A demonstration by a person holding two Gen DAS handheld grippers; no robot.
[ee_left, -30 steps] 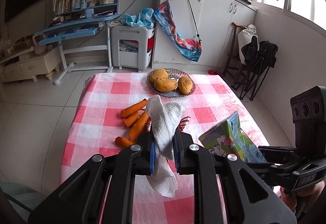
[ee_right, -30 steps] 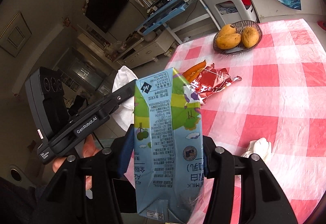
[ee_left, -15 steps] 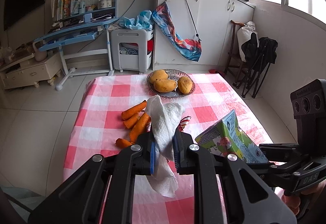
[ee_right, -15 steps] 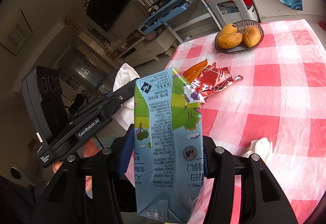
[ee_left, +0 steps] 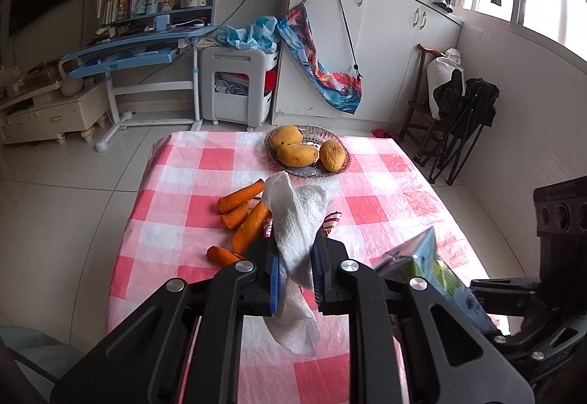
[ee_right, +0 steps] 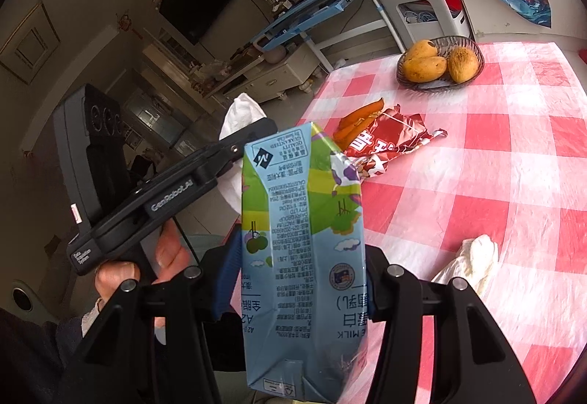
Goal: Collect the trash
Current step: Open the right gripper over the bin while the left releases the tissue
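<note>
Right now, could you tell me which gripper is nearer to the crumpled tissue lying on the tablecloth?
Right. The right gripper, holding the milk carton, has the crumpled tissue just beside it. The left gripper, clamping a paper towel, is further off, beyond the carton.

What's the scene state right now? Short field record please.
left gripper: shut on white crumpled paper towel
right gripper: shut on blue-green milk carton
surface: red-and-white checked tablecloth
trash left on it: red foil snack wrapper; crumpled white tissue
other items: orange carrot pieces; metal bowl holding three yellow mangoes
</note>
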